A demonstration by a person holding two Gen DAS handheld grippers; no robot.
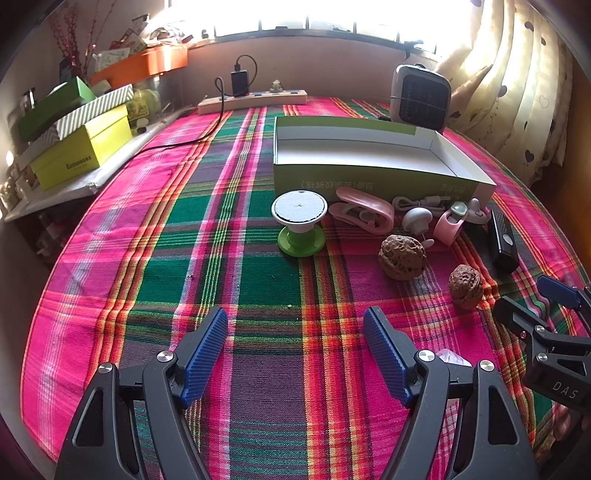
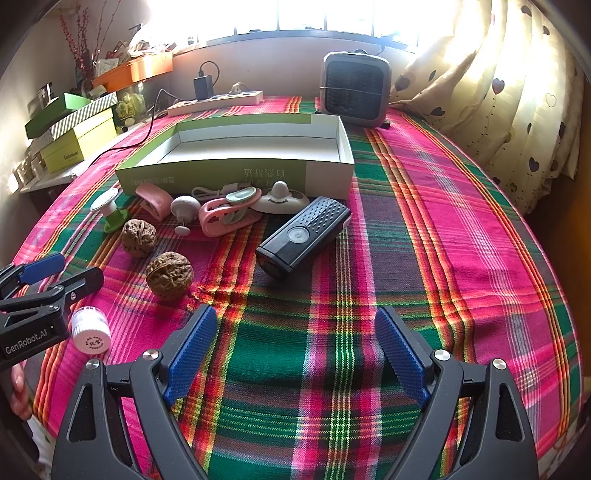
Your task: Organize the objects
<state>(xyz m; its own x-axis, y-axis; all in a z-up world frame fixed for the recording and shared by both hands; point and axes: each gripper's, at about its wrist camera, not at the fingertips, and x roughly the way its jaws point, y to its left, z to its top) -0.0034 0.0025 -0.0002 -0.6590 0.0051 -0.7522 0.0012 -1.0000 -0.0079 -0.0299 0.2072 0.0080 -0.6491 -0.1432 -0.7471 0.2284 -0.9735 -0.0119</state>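
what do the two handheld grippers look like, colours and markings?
Both match: black plastic linkage frames with triangular cut-outs and silver pivot bolts, carrying ribbed blue pads on the fingers. Seen from the opposite wrist cameras, the left gripper body reads "GenRobot.AI" in white and the right gripper shows "DAS". No cables or sleeves visible.

Home room, plaid tablecloth [image 1: 221, 229], heart-print curtain [image 2: 517, 110], small fan heater [image 2: 356, 88], stacked boxes [image 1: 77, 136]

Bright window [image 1: 295, 14], heart-print curtain [image 1: 517, 92], plaid tablecloth [image 1: 184, 258], cluttered shelf [image 1: 55, 184]
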